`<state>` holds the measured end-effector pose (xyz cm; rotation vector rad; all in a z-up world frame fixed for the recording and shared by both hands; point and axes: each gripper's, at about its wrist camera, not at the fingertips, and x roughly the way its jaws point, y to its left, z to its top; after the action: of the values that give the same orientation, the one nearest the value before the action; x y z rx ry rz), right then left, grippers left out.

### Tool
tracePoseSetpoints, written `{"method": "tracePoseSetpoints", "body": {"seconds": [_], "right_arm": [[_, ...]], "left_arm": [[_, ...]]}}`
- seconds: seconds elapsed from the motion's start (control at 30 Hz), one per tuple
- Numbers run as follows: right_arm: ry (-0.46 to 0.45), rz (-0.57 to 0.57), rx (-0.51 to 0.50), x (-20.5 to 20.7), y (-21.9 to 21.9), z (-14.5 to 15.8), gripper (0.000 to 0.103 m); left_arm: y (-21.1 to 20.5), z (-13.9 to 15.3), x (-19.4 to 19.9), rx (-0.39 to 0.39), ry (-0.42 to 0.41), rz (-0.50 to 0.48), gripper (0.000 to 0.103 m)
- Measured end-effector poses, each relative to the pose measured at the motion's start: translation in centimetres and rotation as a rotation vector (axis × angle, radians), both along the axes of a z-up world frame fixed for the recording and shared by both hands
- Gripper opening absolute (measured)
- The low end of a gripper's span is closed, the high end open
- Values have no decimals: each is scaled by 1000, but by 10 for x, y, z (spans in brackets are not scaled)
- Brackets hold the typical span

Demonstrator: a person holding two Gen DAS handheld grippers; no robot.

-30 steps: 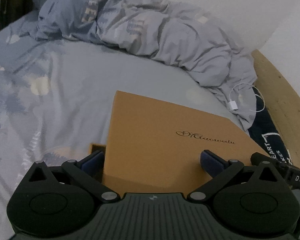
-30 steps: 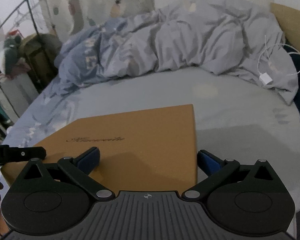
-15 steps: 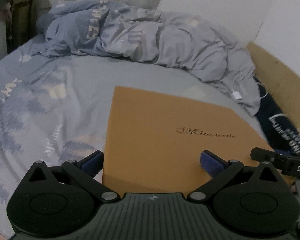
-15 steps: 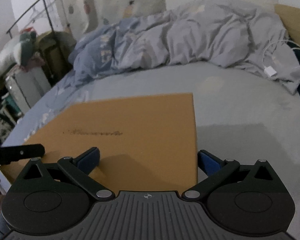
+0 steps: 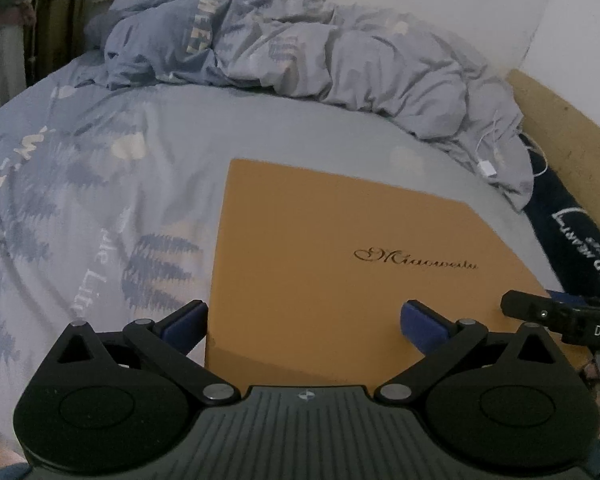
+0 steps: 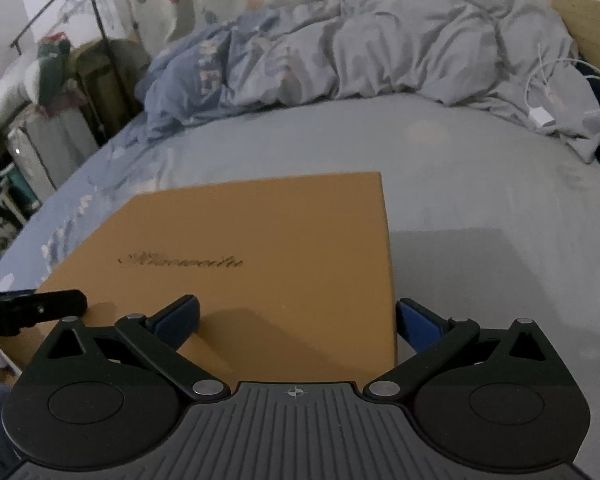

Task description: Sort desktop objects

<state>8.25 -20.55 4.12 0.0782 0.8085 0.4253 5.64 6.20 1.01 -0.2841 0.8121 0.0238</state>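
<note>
A flat orange-brown box lid (image 5: 340,264) with a script logo fills the lower middle of the left wrist view; it also shows in the right wrist view (image 6: 260,256). My left gripper (image 5: 304,322) is spread wide over the lid's left near corner, one blue pad (image 5: 184,322) off its left edge, the other above the lid. My right gripper (image 6: 296,316) is spread wide over the lid's right near corner, one blue pad (image 6: 414,322) off the right edge. The lid seems lifted above the bed.
A grey-blue bedsheet (image 5: 100,208) lies below. A crumpled duvet (image 6: 380,56) is heaped at the far side with a white charging cable (image 6: 540,116). A wooden headboard (image 5: 572,128) and dark pillow (image 5: 580,240) stand at the right. A clothes rack (image 6: 60,40) stands at the left.
Both grippers and the lid have risen and tilted; more of the room and far duvet shows. The box base seen under the lid a second ago is out of sight.
</note>
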Motion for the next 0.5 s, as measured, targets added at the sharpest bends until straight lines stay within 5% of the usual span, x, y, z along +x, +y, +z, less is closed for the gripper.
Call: {"method": "tracePoseSetpoints", "body": {"seconds": [0.5], "right_arm": [[-7,14,-23,-9,4,-15,103]], "left_arm": [[-3,-13,-10,22,-3,-8,103]]}}
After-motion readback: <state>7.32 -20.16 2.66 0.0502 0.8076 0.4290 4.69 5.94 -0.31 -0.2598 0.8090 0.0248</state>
